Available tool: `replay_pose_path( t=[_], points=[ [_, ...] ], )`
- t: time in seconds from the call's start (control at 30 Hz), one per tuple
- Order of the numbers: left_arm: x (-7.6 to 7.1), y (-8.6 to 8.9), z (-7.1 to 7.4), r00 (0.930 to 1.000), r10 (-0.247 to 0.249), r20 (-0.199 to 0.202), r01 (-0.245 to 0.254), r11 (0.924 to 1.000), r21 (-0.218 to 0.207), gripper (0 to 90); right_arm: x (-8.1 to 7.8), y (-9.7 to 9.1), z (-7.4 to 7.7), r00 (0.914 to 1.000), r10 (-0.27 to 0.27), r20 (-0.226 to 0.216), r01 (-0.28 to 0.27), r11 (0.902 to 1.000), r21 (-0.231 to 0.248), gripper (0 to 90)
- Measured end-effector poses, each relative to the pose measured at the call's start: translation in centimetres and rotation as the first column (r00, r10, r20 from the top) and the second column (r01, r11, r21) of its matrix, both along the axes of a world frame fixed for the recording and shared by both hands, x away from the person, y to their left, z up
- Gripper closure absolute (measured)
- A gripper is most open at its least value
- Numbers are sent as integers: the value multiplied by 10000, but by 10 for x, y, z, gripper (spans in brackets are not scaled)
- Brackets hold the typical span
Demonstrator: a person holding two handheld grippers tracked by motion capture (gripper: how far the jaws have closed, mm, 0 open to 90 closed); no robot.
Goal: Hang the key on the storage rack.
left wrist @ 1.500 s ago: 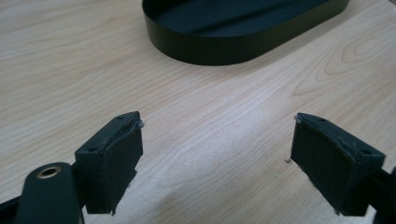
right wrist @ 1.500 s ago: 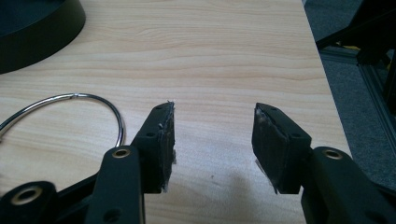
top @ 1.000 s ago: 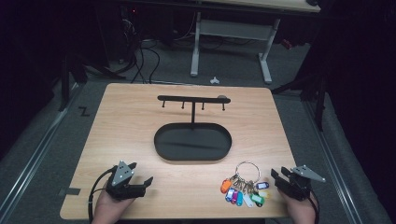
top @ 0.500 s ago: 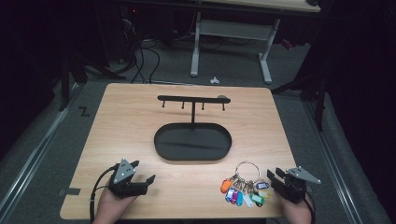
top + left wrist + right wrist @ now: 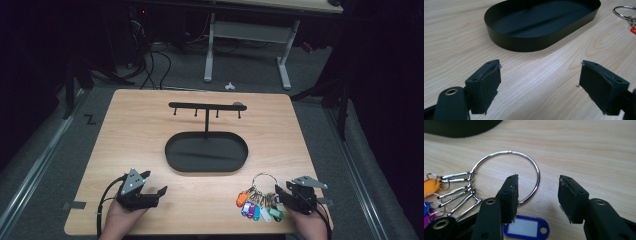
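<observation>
Pale wood-grain worktop (image 5: 150, 130), rectangular with rounded corners. At centre, a matte black oval tray (image 5: 206, 152) with a low upright wall, a thin post rising from it to a slim crossbar with small hooks (image 5: 206, 106). Near the right front edge, a large polished steel key ring (image 5: 506, 176) lying flat, with wire links fanning to coloured plastic tags (image 5: 255, 206). Right gripper (image 5: 537, 197) low over the ring, padded black fingers spread, one finger inside the loop. Left gripper (image 5: 539, 86) spread wide over bare wood, near the tray.
</observation>
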State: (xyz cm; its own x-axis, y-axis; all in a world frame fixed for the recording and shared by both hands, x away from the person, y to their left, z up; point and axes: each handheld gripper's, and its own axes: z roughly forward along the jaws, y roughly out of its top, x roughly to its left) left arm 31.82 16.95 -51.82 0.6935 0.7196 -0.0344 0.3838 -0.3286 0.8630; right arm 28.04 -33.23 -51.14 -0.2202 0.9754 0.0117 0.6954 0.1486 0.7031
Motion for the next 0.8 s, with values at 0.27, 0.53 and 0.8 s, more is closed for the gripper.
replay_pose_path(
  t=[0.27,0.53,0.8],
  points=[
    [4,-3,1,9999,-104,-5,104,9999,-117,182,17,7,14,9892,148,-1460,-173,9997,-158,531],
    [1,0,1,10000,-86,33,86,9999,-115,184,38,12,24,9489,544,-3107,-869,9920,-917,528],
    [2,1,2,9999,-118,27,118,9999,-118,184,53,21,33,8925,725,-4452,-1379,9836,-1162,500]
  ],
)
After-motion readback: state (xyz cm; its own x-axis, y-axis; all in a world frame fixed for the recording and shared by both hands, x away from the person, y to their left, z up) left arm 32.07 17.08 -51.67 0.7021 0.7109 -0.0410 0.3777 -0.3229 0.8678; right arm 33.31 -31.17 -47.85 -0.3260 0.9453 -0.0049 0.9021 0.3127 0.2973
